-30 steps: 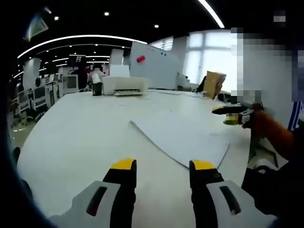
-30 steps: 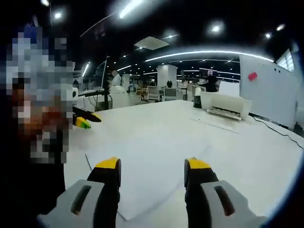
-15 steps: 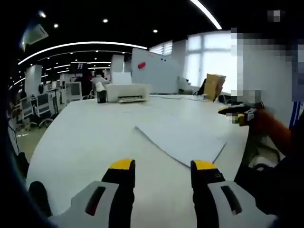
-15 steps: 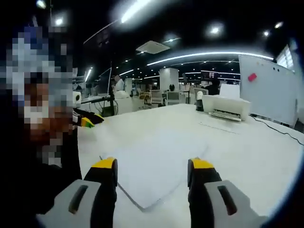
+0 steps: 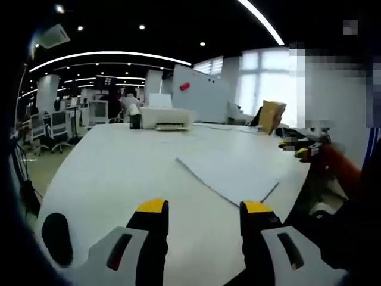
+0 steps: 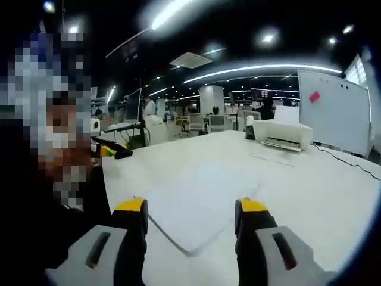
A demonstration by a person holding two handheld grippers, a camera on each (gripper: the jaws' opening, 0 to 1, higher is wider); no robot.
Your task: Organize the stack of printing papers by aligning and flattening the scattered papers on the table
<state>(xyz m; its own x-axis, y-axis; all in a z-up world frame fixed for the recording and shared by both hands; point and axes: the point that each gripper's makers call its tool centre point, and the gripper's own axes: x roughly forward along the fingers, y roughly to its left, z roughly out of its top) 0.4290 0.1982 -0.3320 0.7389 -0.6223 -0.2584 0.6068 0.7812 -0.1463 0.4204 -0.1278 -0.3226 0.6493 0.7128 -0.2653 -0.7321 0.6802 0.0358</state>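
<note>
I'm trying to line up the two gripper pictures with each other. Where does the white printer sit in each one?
Left gripper view: the white printer stands at the table's far end, upper left of centre.
Right gripper view: the white printer stands at the far end, upper right.
Shared landmark: the whiteboard with a red magnet stands behind it.

- The left gripper view looks low across the white table [image 5: 107, 173] from its near edge, toward the far printer [image 5: 165, 117].
- The right gripper view faces the same way from further right.
- Both share the paper stack [image 5: 232, 173] [image 6: 199, 202], printer [image 6: 283, 134] and whiteboard [image 5: 202, 95] [image 6: 333, 110].
</note>
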